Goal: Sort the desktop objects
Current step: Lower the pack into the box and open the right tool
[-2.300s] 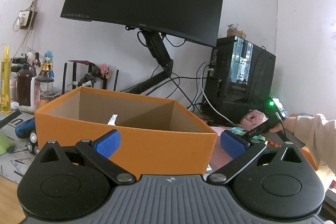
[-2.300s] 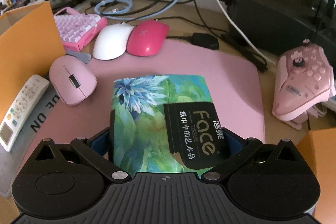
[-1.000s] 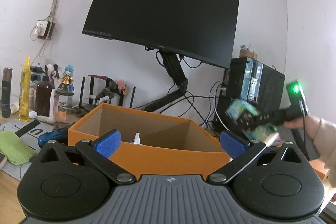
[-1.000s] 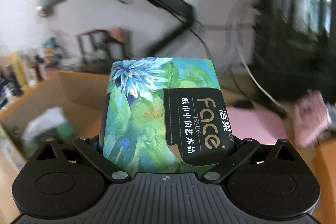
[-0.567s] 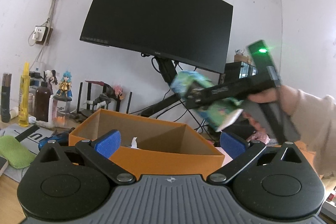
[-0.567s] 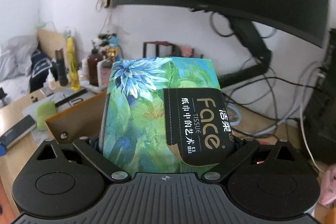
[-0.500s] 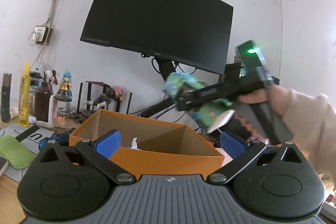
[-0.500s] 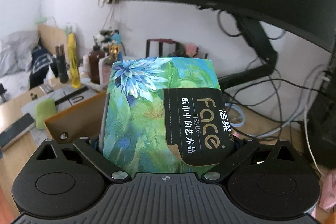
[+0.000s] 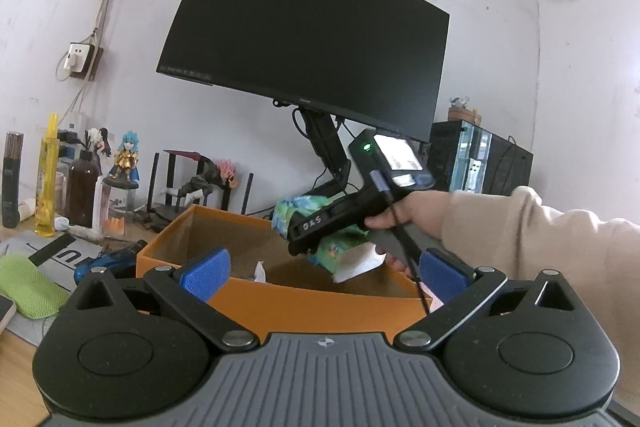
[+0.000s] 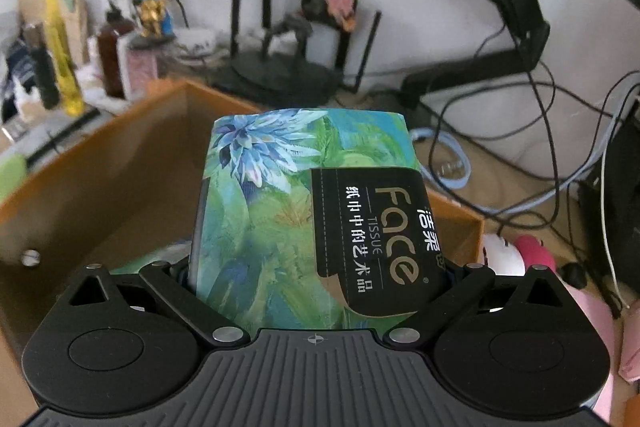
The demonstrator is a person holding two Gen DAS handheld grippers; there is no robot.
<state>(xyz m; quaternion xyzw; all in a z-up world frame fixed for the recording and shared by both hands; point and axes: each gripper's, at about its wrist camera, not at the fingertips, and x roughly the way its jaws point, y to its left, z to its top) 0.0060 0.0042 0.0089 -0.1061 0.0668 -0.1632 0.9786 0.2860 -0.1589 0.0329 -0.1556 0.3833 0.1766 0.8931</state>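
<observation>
My right gripper (image 10: 316, 267) is shut on a green floral tissue pack (image 10: 304, 211) and holds it over the open orange box (image 10: 100, 163). In the left wrist view the right gripper (image 9: 320, 227) tilts the tissue pack (image 9: 304, 207) down over the orange box (image 9: 320, 299). Another tissue pack (image 9: 260, 271) sticks up inside the box. My left gripper (image 9: 324, 267) is open and empty, just in front of the box's near wall.
A black monitor (image 9: 304, 43) on an arm hangs behind the box. Bottles (image 9: 48, 175) and figurines (image 9: 126, 159) stand at left, with a green cloth (image 9: 32, 287). A white mouse (image 10: 502, 259), a pink mouse (image 10: 534, 255) and cables (image 10: 520, 131) lie right of the box.
My right gripper has carried the tissue pack left and down, from mid-air beside the monitor to just above the orange box's opening. The left gripper has stayed still and open.
</observation>
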